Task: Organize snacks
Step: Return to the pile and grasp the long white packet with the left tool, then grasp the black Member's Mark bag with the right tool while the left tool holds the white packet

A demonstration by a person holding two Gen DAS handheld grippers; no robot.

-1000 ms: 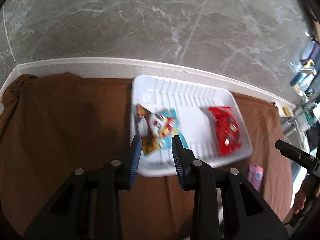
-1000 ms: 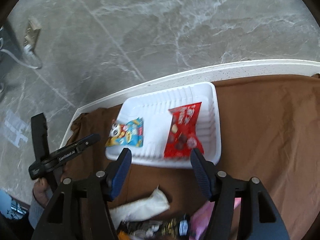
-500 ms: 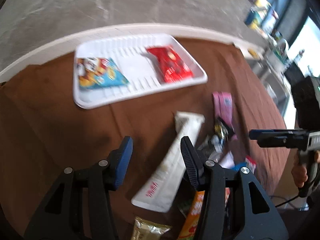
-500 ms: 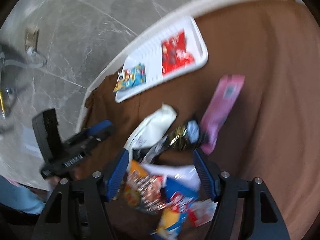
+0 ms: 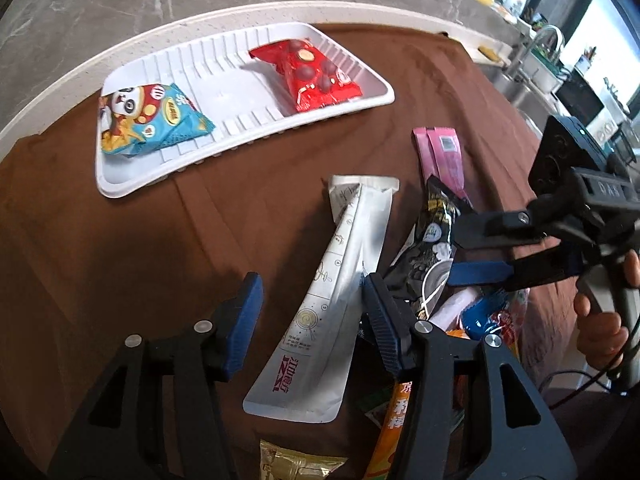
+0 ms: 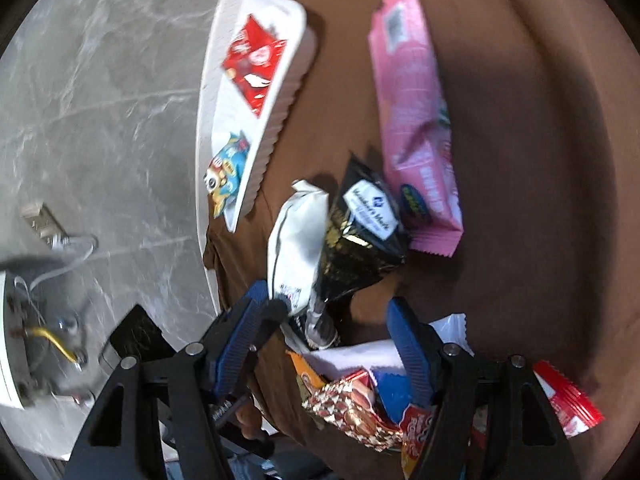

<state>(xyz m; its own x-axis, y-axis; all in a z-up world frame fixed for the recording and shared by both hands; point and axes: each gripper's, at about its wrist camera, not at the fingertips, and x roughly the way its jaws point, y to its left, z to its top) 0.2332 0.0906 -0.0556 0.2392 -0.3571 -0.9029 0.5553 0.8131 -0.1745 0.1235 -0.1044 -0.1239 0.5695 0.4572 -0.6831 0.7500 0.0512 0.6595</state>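
A white ribbed tray on the brown cloth holds a blue panda snack bag and a red chocolate bag. My left gripper is open, just above a long white pouch. My right gripper is open over a pile of snacks, above a black packet; it also shows in the left wrist view. A pink packet lies to the right of the black one. The tray shows in the right wrist view too.
Several loose snacks, orange, gold, red and blue, lie heaped at the near edge. A gold packet lies below the white pouch. The white counter rim borders the cloth; grey marble floor lies beyond.
Both grippers have pulled back from the tray and dropped toward the snack pile. The left now hovers over the white pouch, the right over the black packet. Both stay open.
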